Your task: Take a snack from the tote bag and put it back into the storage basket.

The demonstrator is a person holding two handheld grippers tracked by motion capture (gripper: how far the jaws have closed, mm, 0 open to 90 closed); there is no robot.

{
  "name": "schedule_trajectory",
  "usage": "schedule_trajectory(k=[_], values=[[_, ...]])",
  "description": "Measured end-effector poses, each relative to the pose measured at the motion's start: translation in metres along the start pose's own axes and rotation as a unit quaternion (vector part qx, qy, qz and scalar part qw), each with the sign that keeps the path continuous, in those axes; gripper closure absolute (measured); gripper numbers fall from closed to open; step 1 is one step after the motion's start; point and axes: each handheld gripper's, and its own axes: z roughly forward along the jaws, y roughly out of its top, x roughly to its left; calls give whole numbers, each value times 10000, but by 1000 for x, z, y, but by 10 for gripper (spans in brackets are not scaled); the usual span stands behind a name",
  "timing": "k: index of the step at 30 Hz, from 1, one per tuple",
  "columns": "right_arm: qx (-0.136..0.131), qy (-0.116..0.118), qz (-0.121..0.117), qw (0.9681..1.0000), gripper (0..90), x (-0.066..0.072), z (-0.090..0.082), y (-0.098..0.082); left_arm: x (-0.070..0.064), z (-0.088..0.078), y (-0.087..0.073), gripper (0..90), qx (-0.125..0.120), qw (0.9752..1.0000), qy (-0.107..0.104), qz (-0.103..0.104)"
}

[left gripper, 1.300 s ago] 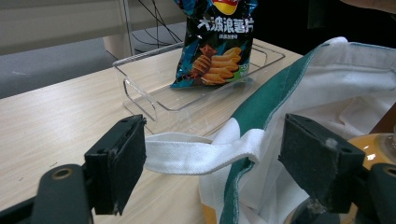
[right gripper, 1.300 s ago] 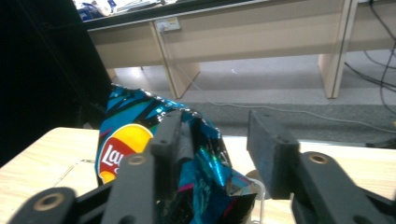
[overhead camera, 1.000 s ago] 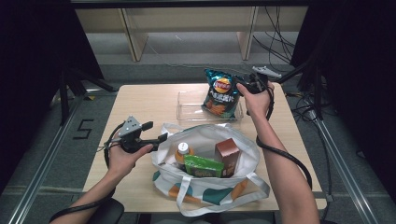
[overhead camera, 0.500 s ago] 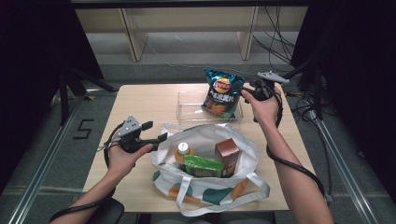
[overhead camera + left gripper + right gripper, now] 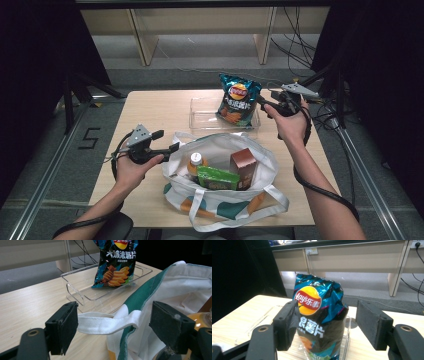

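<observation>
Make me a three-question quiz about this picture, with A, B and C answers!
1. Where does the chip bag stand?
A. in the clear tray
B. in the tote bag
C. on the floor

2. What colour is the box lying flat in the tote bag?
A. blue
B. green
C. pink

3. How are the right gripper's jaws?
A. shut tight
B. open, with a gap to the chip bag
C. squeezing a bottle

Answers:
1 A, the chip bag stands upright in the tray.
2 B, the green box lies beside the brown box.
3 B, the jaws stand apart around the bag.
</observation>
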Motion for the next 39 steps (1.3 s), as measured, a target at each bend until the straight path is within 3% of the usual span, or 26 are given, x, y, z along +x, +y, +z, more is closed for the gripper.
schedule_trajectory(k=[2, 5, 12, 14, 22, 23, 30, 32, 35, 37, 38, 39], values=[[52, 32, 63, 10000, 365, 3, -7, 0, 0, 1, 0, 216, -3, 10000, -41, 22], [-48, 96, -144, 9998, 369, 2, -11, 0, 0, 1, 0, 216, 7, 10000, -37, 36], [33, 251, -77, 9996, 401, 17, -30, -2, 0, 0, 0, 216, 6, 10000, -6, 4], [-26, 375, -243, 9990, 404, 22, -37, -4, 1, 0, 0, 216, 3, 10000, -6, 9], [36, 578, -266, 9980, 407, 36, -57, -14, 2, 0, -2, 216, -13, 10000, -70, 3], [73, 597, -179, 9980, 409, 40, -63, -18, 1, 0, -2, 216, 18, 10000, -29, 19], [167, 685, -203, 9973, 407, 45, -82, -32, 2, 0, -4, 216, 18, 10000, -29, -12], [205, 692, -106, 9973, 407, 47, -87, -35, 3, -1, -5, 216, 32, 10000, -23, -11], [123, 708, -254, 9971, 407, 45, -91, -38, 3, 1, -6, 216, 24, 10000, -38, -21], [94, 726, -273, 9969, 407, 44, -92, -39, 3, 1, -6, 216, 16, 10000, -51, -24], [136, 705, -138, 9973, 407, 46, -95, -39, 3, 1, -5, 216, 14, 10000, -70, 8], [86, 736, -212, 9970, 407, 45, -95, -39, 3, 1, -5, 216, 14, 10000, -70, 8]])
